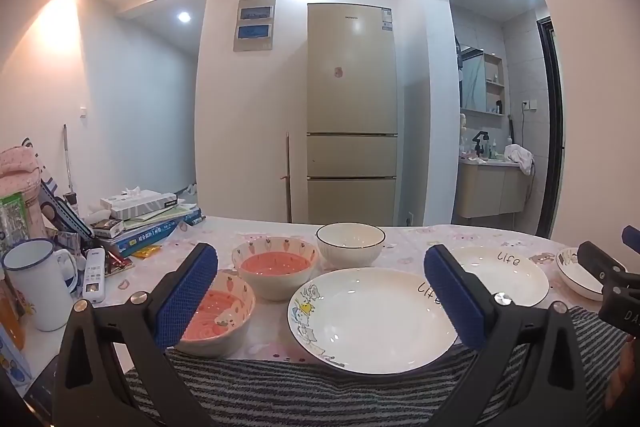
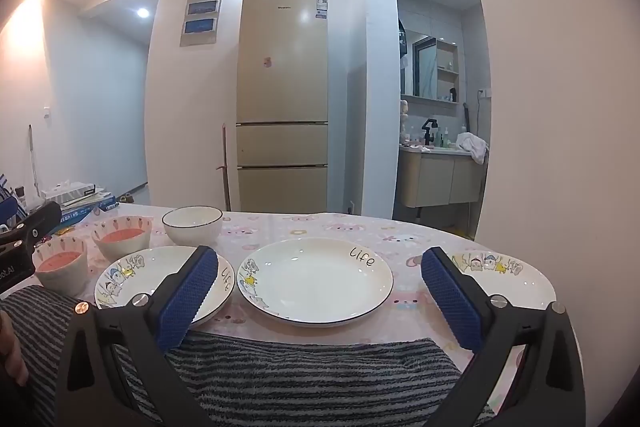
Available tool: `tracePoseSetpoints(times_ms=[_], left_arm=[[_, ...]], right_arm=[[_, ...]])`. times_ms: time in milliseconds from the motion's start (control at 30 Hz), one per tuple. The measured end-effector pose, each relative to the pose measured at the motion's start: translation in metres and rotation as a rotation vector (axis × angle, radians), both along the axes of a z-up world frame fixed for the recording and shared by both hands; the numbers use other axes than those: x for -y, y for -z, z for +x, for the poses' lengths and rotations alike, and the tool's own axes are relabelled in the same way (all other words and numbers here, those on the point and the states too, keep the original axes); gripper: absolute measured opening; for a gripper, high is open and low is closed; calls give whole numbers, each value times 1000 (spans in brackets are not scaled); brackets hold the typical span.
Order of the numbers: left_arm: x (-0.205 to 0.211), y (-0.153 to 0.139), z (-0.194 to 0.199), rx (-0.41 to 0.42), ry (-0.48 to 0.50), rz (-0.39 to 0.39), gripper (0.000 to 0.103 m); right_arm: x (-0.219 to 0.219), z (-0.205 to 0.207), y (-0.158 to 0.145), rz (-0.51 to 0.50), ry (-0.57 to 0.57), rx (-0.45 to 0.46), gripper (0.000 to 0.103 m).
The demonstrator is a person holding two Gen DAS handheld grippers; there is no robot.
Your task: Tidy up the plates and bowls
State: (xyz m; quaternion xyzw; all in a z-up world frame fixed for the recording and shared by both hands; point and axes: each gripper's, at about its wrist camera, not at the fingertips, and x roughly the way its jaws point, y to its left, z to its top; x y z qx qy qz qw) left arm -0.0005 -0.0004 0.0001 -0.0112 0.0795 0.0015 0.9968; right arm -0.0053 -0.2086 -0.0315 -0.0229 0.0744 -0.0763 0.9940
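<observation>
Three white plates with cartoon drawings and the word "life" lie in a row on the table: the left plate (image 1: 372, 319) (image 2: 132, 279), the middle plate (image 1: 504, 275) (image 2: 316, 279) and the right plate (image 2: 504, 271). Left of them stand two pink carrot-pattern bowls, a near one (image 1: 216, 315) and a farther one (image 1: 276, 267), with a white dark-rimmed bowl (image 1: 350, 243) behind. My left gripper (image 1: 320, 253) hovers open before the near bowl and left plate. My right gripper (image 2: 320, 255) hovers open before the middle plate. Neither holds anything.
A striped grey towel (image 1: 320, 379) (image 2: 300, 367) lies along the table's near edge under both grippers. At the table's left are a white enamel mug (image 1: 36, 283), a remote (image 1: 94, 277) and stacked books (image 1: 152, 223). A fridge (image 1: 352, 115) stands behind the table.
</observation>
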Motion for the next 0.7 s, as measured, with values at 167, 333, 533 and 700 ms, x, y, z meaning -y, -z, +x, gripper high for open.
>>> tracePoseSetpoints(times_ms=[167,333,533,700], left_arm=[[4,-2,-2,7,-2,11,103],[4,-7,-7,17,-2,20,103],[9,-3,-4,22,4,49,103],[17,-3,-4,24,-1,109,103]], right_arm=[[-4,-8,-1,-28,3,38,103],[-4,-23,-4,-35,21,106,103],[1,-28,-7,-5,24,120,103],[2,-24,-6,3,34,100,103]])
